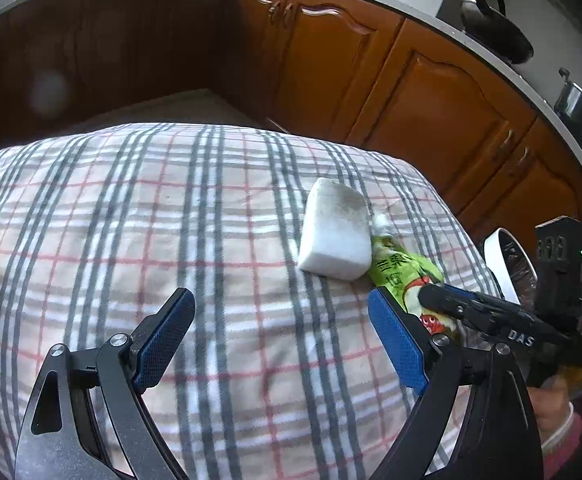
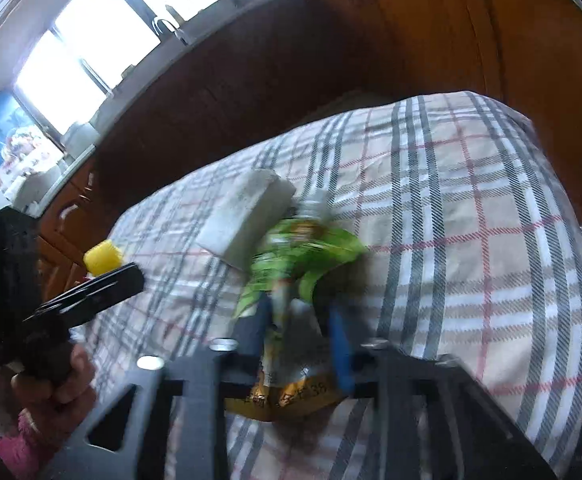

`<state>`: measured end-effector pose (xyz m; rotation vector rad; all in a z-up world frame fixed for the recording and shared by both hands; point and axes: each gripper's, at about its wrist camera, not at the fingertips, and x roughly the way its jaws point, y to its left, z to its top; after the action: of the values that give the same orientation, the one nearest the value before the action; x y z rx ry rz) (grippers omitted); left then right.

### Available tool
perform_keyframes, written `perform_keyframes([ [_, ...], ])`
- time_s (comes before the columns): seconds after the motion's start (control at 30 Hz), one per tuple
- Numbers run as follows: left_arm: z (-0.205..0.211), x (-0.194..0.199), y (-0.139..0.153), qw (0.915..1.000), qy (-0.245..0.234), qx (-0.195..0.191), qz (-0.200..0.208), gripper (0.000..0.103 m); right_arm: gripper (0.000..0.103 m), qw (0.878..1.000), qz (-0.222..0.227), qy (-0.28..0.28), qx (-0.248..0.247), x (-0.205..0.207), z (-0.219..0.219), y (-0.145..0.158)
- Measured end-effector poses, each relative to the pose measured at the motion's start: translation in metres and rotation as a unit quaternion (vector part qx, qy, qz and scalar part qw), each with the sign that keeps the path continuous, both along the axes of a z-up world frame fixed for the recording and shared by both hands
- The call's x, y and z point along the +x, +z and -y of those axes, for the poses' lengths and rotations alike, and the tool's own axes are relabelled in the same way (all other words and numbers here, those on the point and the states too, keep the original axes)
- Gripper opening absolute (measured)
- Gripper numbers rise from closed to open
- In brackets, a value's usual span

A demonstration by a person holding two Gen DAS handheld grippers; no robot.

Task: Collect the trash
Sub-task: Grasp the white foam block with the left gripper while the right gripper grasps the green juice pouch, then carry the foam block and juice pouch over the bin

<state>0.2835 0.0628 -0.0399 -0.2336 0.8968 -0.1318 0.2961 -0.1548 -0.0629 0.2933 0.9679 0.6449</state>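
In the left wrist view our left gripper (image 1: 281, 332) fills the lower part of the frame, its blue pads set wide apart over the checked cloth (image 1: 131, 208) with nothing between them. Just right of centre lies a white block (image 1: 335, 232), and a green wrapper (image 1: 405, 276) touches its lower right edge. Our right gripper (image 1: 431, 300) comes in from the right edge with its tip on that wrapper. A white bin rim (image 1: 499, 264) shows at the right behind it, and wooden cupboards (image 1: 431, 92) curve across the top.

In the right wrist view, which is blurred, our right gripper (image 2: 299, 320) sits low in the centre with its fingers drawn close on the green wrapper (image 2: 311, 248); it seems pinched between them. The white block (image 2: 243, 216) lies just up and left of the wrapper. Our left gripper (image 2: 115, 284) and the hand (image 2: 55, 376) holding it show at the lower left, a yellow object (image 2: 103, 256) just beyond its tip
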Motion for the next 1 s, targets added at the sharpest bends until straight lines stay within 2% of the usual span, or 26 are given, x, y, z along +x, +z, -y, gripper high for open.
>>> perform_keyframes([
  [0.27,0.039,0.037,-0.008,0.9993,-0.030,0.023,-0.007,0.090,0.016,0.998,0.042,-0.046,-0.004,-0.053,0.042,0.026],
  [0.47,0.062,0.061,-0.021,0.9967,-0.015,0.079,-0.012,0.089,0.016,0.996,0.040,-0.077,0.010,-0.083,0.069,0.027],
  [0.5,0.065,0.062,-0.022,0.9964,-0.016,0.082,-0.013,0.080,0.016,0.996,0.043,-0.080,0.007,-0.084,0.070,0.028],
  [0.53,0.067,0.064,-0.024,0.9962,-0.020,0.083,-0.017,0.063,0.016,0.995,0.048,-0.083,0.000,-0.088,0.072,0.029],
  [0.6,0.072,0.066,-0.028,0.9958,-0.026,0.084,-0.027,0.050,0.016,0.994,0.055,-0.089,-0.010,-0.093,0.072,0.030],
  [0.7,0.077,0.058,-0.026,0.9955,-0.027,0.089,-0.016,0.049,0.016,0.993,0.060,-0.098,-0.004,-0.098,0.079,0.032],
  [0.8,0.081,0.042,-0.020,0.9968,-0.039,0.069,-0.009,0.048,0.016,0.992,0.071,-0.107,-0.004,-0.104,0.087,0.037],
  [1.0,0.097,-0.002,0.001,0.9962,-0.065,0.055,0.018,0.048,0.016,0.989,0.086,-0.122,-0.002,-0.109,0.099,0.048],
])
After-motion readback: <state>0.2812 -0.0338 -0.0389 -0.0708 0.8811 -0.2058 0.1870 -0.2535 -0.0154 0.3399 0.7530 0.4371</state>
